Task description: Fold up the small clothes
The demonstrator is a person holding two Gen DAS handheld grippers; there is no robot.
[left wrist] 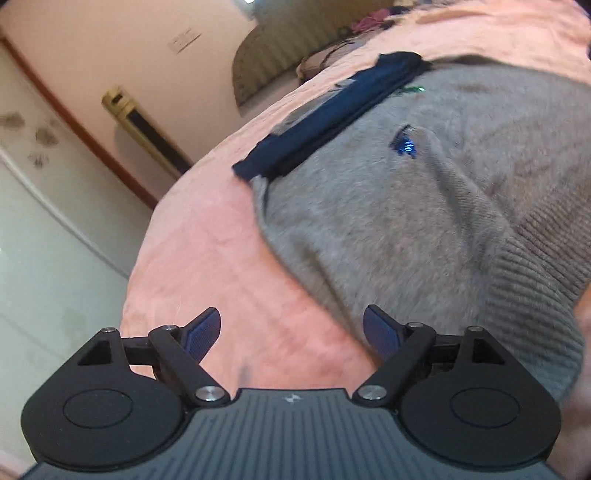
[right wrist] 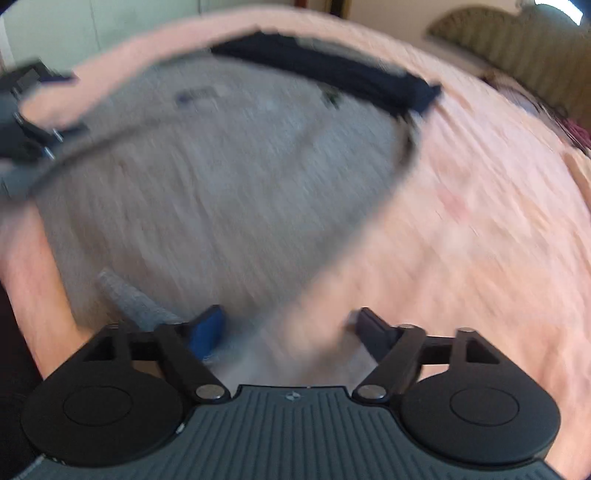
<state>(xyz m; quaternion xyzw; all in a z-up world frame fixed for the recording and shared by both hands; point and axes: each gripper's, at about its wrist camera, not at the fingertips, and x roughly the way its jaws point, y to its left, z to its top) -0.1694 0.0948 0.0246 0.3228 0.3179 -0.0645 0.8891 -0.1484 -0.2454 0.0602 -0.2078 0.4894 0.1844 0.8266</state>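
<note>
A grey knitted sweater (left wrist: 424, 192) with a small blue emblem (left wrist: 406, 144) and a ribbed hem lies spread on a pink bedspread (left wrist: 207, 258). A folded dark navy garment (left wrist: 325, 118) lies along its far edge. My left gripper (left wrist: 291, 332) is open and empty, above the bedspread beside the sweater's near edge. In the blurred right wrist view the sweater (right wrist: 221, 177) fills the left and middle, with the navy garment (right wrist: 332, 74) beyond it. My right gripper (right wrist: 291, 328) is open and empty over the sweater's near edge. The left gripper (right wrist: 29, 122) shows at the far left.
The bed edge (left wrist: 147, 258) drops to a pale floor on the left. A striped headboard (left wrist: 280, 55) and a pile of clothes (left wrist: 369, 18) lie at the far end. A wall with a brown skirting and a gold standing unit (left wrist: 140, 125) is beyond.
</note>
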